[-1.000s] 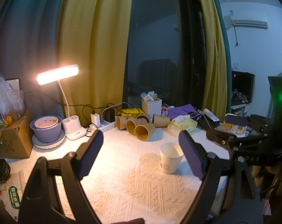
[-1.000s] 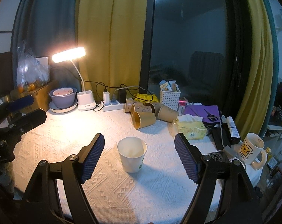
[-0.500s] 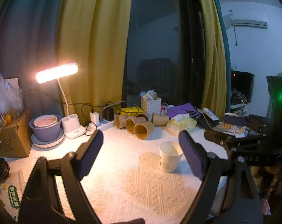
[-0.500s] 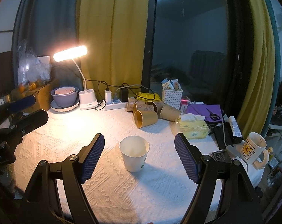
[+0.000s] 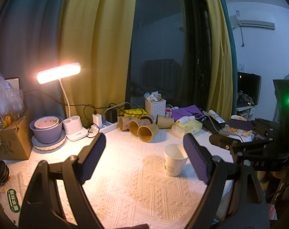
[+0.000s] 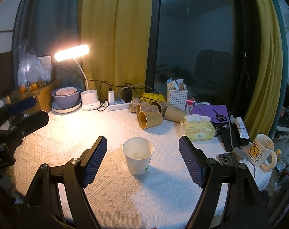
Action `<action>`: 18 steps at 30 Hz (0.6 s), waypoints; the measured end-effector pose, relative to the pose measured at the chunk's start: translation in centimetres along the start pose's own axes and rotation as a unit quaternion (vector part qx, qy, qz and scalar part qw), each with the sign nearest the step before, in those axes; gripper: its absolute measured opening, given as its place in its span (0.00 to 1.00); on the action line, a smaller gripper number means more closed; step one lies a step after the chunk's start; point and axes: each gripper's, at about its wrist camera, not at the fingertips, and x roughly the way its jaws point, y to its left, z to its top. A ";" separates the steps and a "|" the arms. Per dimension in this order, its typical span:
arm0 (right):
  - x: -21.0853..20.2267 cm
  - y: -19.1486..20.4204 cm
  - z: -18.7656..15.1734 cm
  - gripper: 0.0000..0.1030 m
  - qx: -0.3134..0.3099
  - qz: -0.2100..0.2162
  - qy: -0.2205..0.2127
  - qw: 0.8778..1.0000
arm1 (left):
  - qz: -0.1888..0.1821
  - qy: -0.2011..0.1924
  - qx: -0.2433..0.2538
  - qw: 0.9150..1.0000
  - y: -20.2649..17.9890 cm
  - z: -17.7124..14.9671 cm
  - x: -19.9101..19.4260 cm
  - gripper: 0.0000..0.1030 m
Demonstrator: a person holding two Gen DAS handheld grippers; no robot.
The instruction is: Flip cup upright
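Note:
A white paper cup [image 6: 138,158] stands upright, mouth up, on the white textured cloth [image 6: 68,141]. It also shows in the left wrist view [image 5: 174,159], close to the right finger. My right gripper [image 6: 142,161] is open, and the cup stands between its blue pads without touching them. My left gripper [image 5: 144,158] is open and empty, with the cup at its right side. The left gripper also shows at the left edge of the right wrist view [image 6: 24,112].
Several brown paper cups [image 6: 150,117] lie on their sides at the back. Nearby are a yellow tissue box [image 6: 199,130], a white basket [image 6: 177,96], a power strip [image 6: 118,106], a lit desk lamp [image 6: 71,53], a purple bowl [image 6: 66,97], a phone [image 6: 226,158] and a bear mug [image 6: 261,152].
Both grippers have drifted slightly; the cup now looks a little nearer in the right wrist view. The cup stays upright on the cloth and both grippers stay open.

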 end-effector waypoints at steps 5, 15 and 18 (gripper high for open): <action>0.1 0.1 -0.1 0.78 0.000 0.000 0.001 1.000 | 0.000 0.000 0.000 1.000 0.0 0.0 0.0 0.82; 0.1 0.0 0.0 0.78 0.000 0.001 0.001 1.000 | 0.000 0.000 -0.001 1.000 -0.1 -0.1 0.0 0.82; 0.1 0.1 -0.1 0.78 0.000 0.001 0.001 1.000 | 0.000 0.000 -0.001 1.000 0.0 -0.1 0.0 0.82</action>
